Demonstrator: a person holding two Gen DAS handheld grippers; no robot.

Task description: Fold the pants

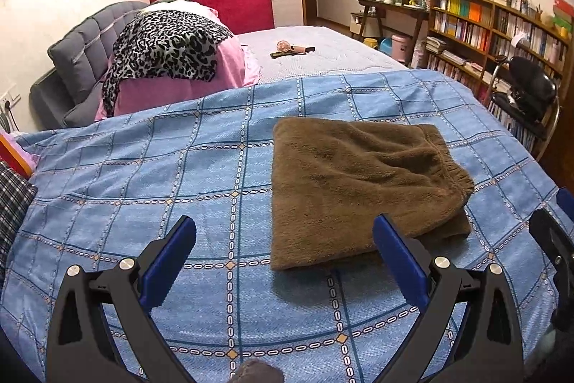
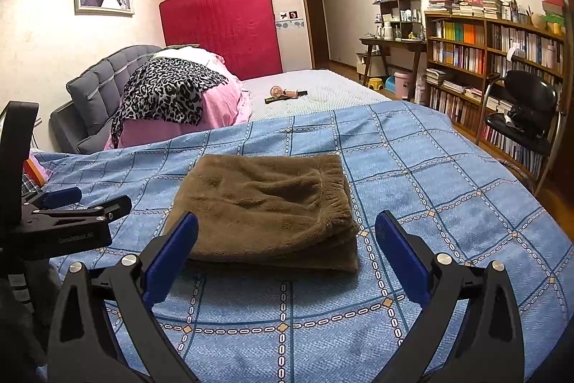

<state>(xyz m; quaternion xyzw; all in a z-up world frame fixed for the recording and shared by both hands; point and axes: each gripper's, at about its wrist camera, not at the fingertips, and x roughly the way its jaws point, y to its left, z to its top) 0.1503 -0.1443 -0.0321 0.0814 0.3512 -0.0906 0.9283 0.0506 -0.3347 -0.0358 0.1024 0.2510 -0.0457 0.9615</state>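
Brown fleece pants [image 1: 358, 189] lie folded into a thick rectangle on the blue checked bedspread [image 1: 161, 174], elastic waistband toward the right. My left gripper [image 1: 285, 261] is open and empty, hovering just short of the pants' near edge, mostly to their left. My right gripper [image 2: 287, 257] is open and empty, centred in front of the folded pants [image 2: 265, 207] on the bedspread [image 2: 430, 203]. The left gripper also shows at the left edge of the right wrist view [image 2: 68, 203]. Part of the right gripper shows at the right edge of the left wrist view [image 1: 552, 225].
A pink bundle with a leopard-print cloth [image 1: 168, 56] lies at the bed's head beside a grey headboard [image 1: 82, 42]. A small fan and dark items [image 1: 290, 49] lie on the bare mattress. A black chair [image 2: 523, 110] and bookshelves [image 2: 495, 60] stand right of the bed.
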